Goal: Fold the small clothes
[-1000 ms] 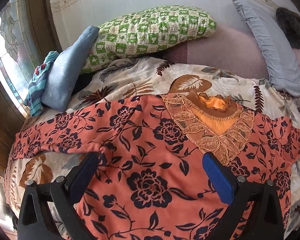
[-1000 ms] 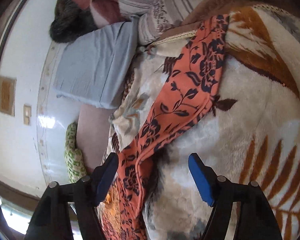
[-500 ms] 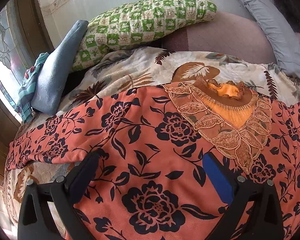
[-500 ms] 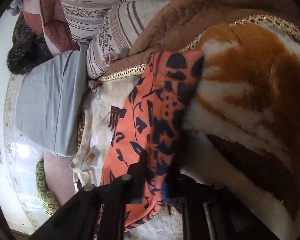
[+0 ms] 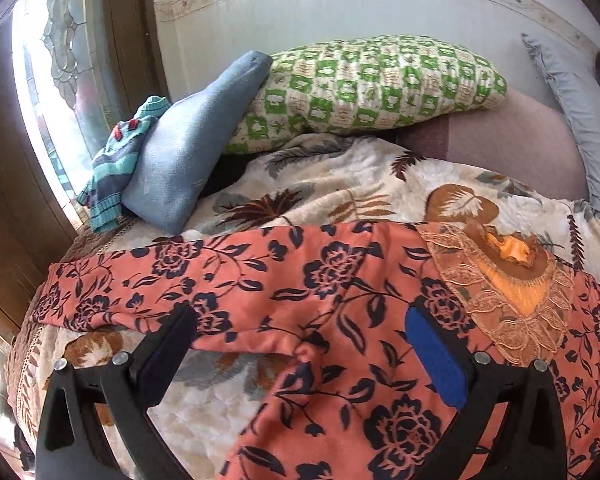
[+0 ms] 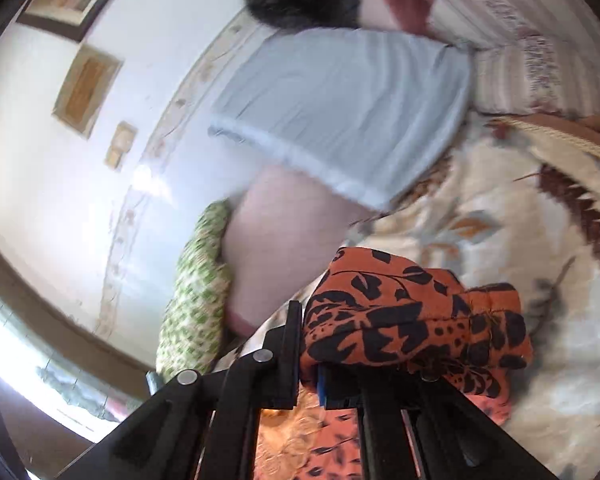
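My right gripper (image 6: pixel 310 364) is clamped on the cuff of the orange floral top's sleeve (image 6: pixel 412 320), fabric bunched over the pads, lifted off the leaf-print blanket (image 6: pixel 500 216). My left gripper (image 5: pixel 300 344) hangs wide open, holding nothing, over the armpit where the other sleeve (image 5: pixel 148 280) meets the body. The top (image 5: pixel 340 280) lies spread flat across the blanket, lace collar (image 5: pixel 512 292) to the right. To fold well: I'd carry the cuff across toward the collar, low and taut, lay it flat before letting go, and use the left to pin the body so it doesn't drag. View's blurred.
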